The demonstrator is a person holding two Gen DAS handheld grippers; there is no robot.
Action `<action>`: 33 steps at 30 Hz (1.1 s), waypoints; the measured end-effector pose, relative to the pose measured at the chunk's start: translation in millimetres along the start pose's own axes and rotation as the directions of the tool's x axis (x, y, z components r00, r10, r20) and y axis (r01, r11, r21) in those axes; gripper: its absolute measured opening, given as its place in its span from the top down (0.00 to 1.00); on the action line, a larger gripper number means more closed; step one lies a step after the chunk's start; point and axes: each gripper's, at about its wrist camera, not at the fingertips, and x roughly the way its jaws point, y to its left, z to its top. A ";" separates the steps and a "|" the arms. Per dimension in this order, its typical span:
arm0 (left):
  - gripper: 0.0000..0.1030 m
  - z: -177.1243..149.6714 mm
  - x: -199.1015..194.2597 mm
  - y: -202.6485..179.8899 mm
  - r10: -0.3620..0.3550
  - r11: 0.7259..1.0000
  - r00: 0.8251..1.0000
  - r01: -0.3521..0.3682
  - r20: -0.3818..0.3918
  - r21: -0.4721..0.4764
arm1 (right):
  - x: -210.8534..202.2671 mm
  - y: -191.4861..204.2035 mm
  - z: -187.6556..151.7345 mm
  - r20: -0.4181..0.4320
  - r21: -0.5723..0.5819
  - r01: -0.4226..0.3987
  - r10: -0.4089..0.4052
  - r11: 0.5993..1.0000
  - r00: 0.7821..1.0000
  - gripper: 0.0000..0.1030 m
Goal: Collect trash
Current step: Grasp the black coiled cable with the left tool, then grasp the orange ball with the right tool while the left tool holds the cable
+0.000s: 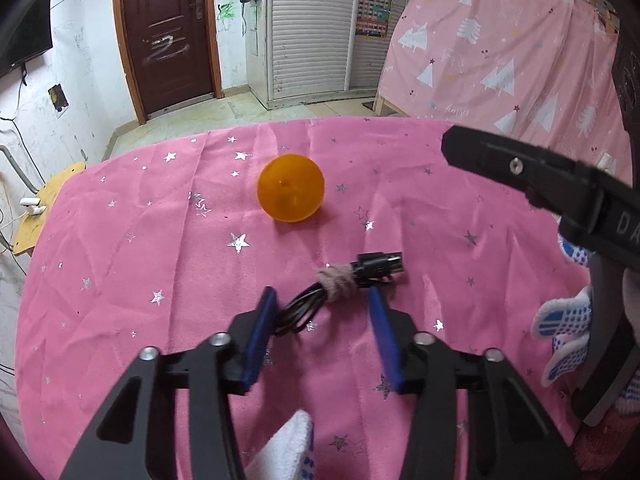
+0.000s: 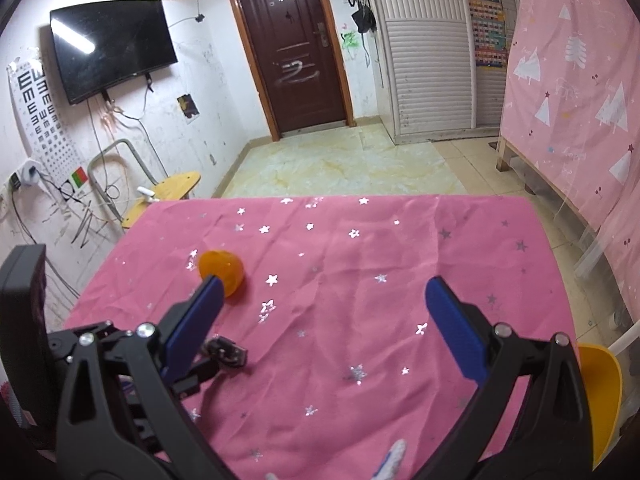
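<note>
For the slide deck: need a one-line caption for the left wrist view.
Left gripper straddles a bundled black cable on the pink starred tablecloth, orange ball beyond.

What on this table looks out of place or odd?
Two stray things lie on the pink star cloth: an orange ball alone near the middle, and a coiled black cable bound with a pinkish tie, between the left gripper's fingers. Nothing looks spilled or broken.

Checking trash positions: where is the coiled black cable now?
In the left wrist view, the coiled black cable with a pink band lies on the pink starred cloth, between the left tool's blue pads.
</note>
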 end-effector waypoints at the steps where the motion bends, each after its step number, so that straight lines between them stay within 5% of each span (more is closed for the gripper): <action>1: 0.69 0.3 -0.9 1.7 -0.004 1.000 1.000 0.004 0.001 -0.007 | 0.1 0.9 -0.5 -0.002 -0.003 -0.001 0.001 1.000 1.000 0.06; 5: 0.68 0.2 -2.2 6.8 -0.072 0.997 0.997 0.071 -0.004 -0.016 | 1.7 5.1 0.3 -0.003 -0.010 0.000 0.000 1.000 1.000 0.06; 9: 0.35 -0.4 -2.1 2.9 -0.071 0.998 0.998 0.070 0.002 0.003 | 1.2 5.1 -0.5 0.001 -0.006 0.002 -0.002 1.000 1.000 0.06; 15: 0.35 13.1 3.8 -13.5 -0.030 0.996 1.000 0.030 0.005 0.086 | -0.5 2.9 -1.9 0.004 0.002 0.006 -0.006 1.000 1.000 0.06; 17: 0.38 17.0 9.3 -16.9 -0.027 0.995 1.000 0.027 -0.006 0.099 | -1.2 0.3 -1.6 0.006 0.005 0.007 -0.007 1.000 1.000 0.06; 19: 0.58 18.9 13.4 -21.5 -0.027 0.993 0.999 0.029 -0.020 0.114 | -1.2 -1.7 -1.8 0.008 0.013 0.007 -0.007 1.000 1.000 0.06; 21: 0.64 18.8 14.4 -25.3 -0.010 0.992 1.000 0.012 -0.013 0.128 | -0.3 -4.8 -2.2 0.007 0.018 0.007 -0.007 1.000 1.000 0.06; 27: 0.70 17.2 7.7 -18.7 -0.019 0.996 1.000 0.019 0.000 0.092 | 3.0 -6.1 -1.3 -0.001 0.016 0.001 -0.001 1.000 1.000 0.06; 29: 0.90 15.6 3.3 -8.6 -0.028 0.998 1.000 0.028 0.005 0.056 | 3.9 -4.2 0.0 -0.003 0.007 -0.001 0.001 1.000 1.000 0.06; 33: 0.90 10.6 -7.7 14.2 -0.031 1.000 0.999 0.031 0.024 -0.004 | 10.9 7.6 3.5 -0.015 -0.024 -0.009 0.008 1.000 1.000 0.06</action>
